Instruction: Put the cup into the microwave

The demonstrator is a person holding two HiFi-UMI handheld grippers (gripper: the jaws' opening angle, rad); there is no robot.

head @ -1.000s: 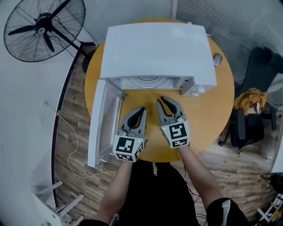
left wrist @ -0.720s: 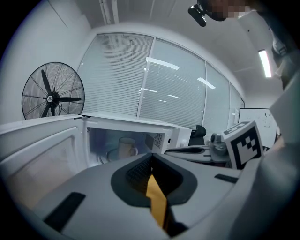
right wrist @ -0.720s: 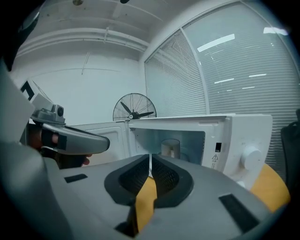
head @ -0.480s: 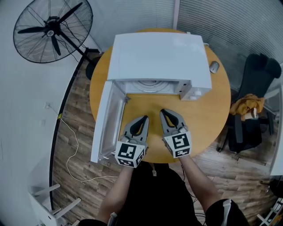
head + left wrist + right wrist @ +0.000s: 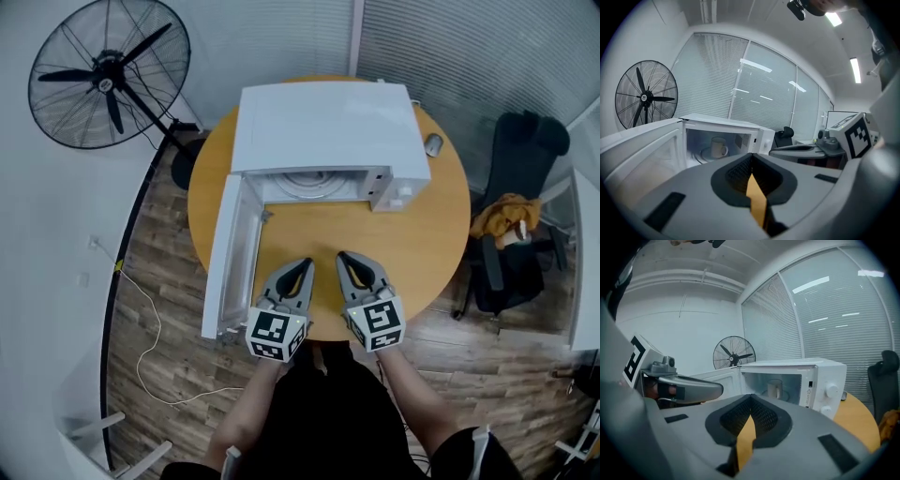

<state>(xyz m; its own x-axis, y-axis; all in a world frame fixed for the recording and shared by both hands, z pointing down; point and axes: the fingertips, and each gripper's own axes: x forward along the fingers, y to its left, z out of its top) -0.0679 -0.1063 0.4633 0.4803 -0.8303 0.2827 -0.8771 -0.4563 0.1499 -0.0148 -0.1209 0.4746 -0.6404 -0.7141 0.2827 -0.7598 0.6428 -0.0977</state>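
Both grippers have drawn back from the microwave [image 5: 323, 122]. Its open front was close ahead of the jaw tips 1 second ago and now lies well ahead of them. The right gripper [image 5: 350, 261] has just been closing, and its jaws now meet at the tips with nothing between them. The left gripper [image 5: 301, 265] has withdrawn alongside it.

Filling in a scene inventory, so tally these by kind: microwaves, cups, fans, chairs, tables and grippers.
microwave: 1
cup: 1, inside the microwave
fan: 1
chair: 1
table: 1
grippers: 2, left gripper and right gripper
Total: 7
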